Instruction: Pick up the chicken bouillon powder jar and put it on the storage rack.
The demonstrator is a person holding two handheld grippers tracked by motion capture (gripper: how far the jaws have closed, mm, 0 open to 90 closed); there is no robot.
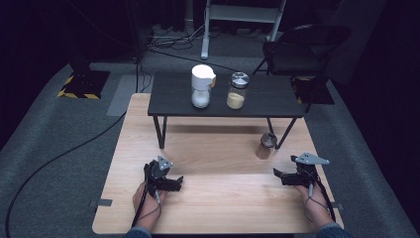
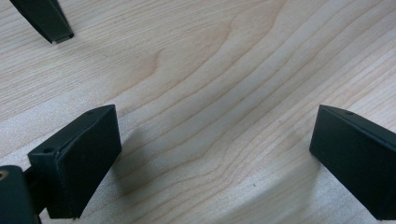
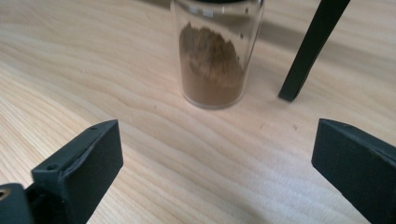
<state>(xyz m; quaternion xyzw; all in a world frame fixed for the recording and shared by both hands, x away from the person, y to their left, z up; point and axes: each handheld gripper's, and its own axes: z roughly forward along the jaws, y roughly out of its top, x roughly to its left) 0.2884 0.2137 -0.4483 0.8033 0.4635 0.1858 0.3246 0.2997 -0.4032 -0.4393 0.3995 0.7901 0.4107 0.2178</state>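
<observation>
Your right gripper (image 1: pixel 278 173) rests low on the wooden table (image 1: pixel 218 148) at about 4 o'clock, its jaws wide apart with nothing between them. The jar of brown powder (image 3: pixel 212 60) stands upright just ahead of it, at 12 o'clock in the right gripper view, not touching the jaws, with the black leg (image 3: pixel 310 51) of the small dark table (image 1: pixel 267 101) just beside it. Your left gripper (image 1: pixel 178 182) lies at 7 o'clock, jaws apart over bare wood.
</observation>
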